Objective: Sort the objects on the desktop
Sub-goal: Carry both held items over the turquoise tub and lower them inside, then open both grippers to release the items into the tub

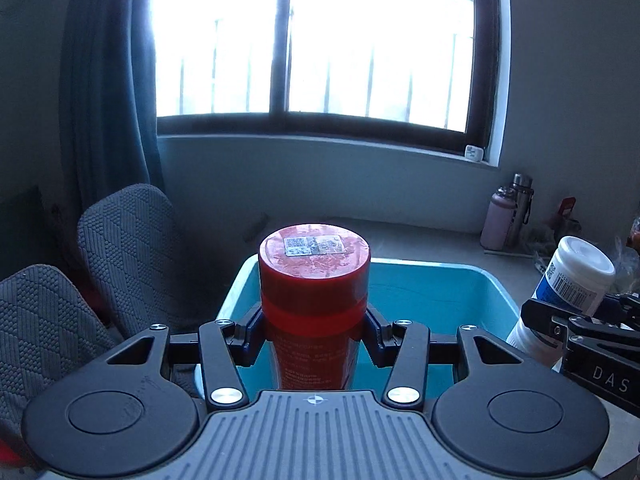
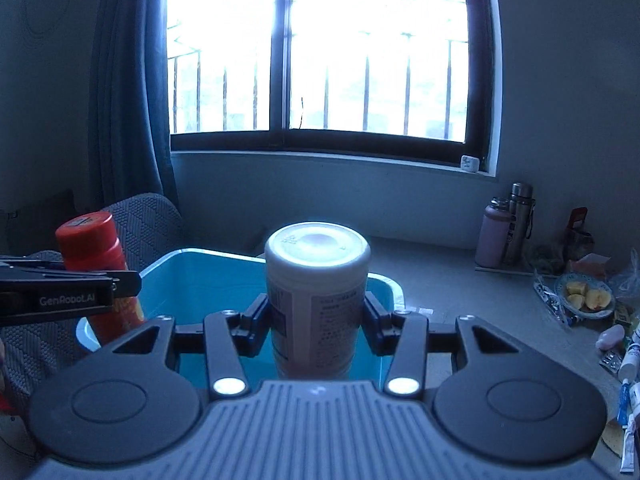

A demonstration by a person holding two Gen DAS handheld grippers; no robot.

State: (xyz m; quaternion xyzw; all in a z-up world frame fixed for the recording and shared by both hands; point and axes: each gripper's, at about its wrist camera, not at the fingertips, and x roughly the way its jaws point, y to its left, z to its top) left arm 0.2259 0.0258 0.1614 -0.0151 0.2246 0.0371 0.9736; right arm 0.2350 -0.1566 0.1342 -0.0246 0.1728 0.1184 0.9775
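Observation:
My left gripper (image 1: 314, 330) is shut on an upright red bottle (image 1: 314, 280) with a red cap, held above a teal plastic bin (image 1: 460, 284). The right wrist view shows the same red bottle (image 2: 94, 256) at the left, over the bin's left rim. A white bottle (image 2: 316, 280) with a white lid stands upright between the pads of my right gripper (image 2: 316, 326), which is shut on it, above the teal bin (image 2: 192, 276). In the left wrist view that white bottle (image 1: 568, 280) leans at the right edge, in the right gripper (image 1: 560, 320).
The bin sits on a grey desk (image 2: 448, 280) under a window. Two grey cushioned chairs (image 1: 120, 248) stand left of it. A pink flask (image 2: 490, 240) and a steel flask (image 2: 520, 220) stand at the back right. A plate of fruit (image 2: 588, 296) and tubes (image 2: 628, 360) lie at the right.

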